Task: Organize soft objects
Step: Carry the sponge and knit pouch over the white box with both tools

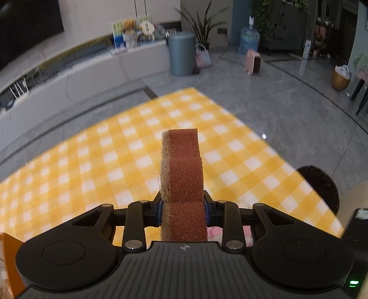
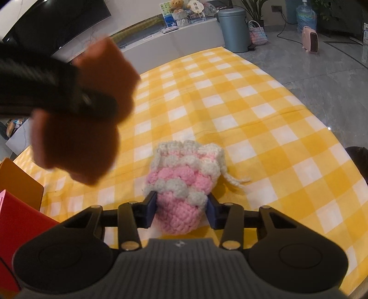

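Left claw pinches sponge upright above tablecloth.

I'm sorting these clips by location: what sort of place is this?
Most likely a home living room. A large dark TV screen sits above a long white media console with a teddy bear, and a potted plant and water jug stand on the tiled floor.

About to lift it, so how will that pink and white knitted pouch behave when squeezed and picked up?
The knitted pouch looks chunky and yarn-soft, so it will probably squash between the right hand-held gripper pads. Likely light and floppy; its loose drawstring may dangle.
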`<state>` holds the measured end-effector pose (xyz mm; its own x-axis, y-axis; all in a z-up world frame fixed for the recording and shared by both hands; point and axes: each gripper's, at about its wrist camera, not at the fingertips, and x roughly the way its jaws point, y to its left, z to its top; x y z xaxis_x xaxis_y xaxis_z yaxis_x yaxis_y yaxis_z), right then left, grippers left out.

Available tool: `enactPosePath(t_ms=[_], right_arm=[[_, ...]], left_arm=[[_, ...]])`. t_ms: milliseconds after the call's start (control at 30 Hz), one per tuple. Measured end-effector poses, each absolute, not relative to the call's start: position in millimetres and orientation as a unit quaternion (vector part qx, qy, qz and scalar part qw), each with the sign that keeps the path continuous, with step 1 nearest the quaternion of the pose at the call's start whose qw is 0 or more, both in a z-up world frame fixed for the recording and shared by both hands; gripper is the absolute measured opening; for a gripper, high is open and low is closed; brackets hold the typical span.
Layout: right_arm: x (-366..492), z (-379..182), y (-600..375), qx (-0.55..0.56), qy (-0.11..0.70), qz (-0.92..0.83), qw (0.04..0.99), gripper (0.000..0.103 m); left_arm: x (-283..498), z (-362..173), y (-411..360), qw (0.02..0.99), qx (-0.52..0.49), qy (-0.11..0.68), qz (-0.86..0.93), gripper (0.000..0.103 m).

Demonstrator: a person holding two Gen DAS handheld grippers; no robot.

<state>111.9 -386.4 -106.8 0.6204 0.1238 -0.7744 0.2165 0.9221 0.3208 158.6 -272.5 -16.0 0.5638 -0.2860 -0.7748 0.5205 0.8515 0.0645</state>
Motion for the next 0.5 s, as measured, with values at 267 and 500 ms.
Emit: enactPosePath(t_ms=[267,500], right_arm=[[97,-98,-400,0.244,0.401,-0.01,0.883,0.043],[103,-86,-408,0.272,0.392,-0.013,0.879,0.043]], left_arm=[[148,20,-260,0.877,0.117,0.397,-0.246,0.035],[155,62,-231,0.899,0.142,0.35,-0.222,0.035]])
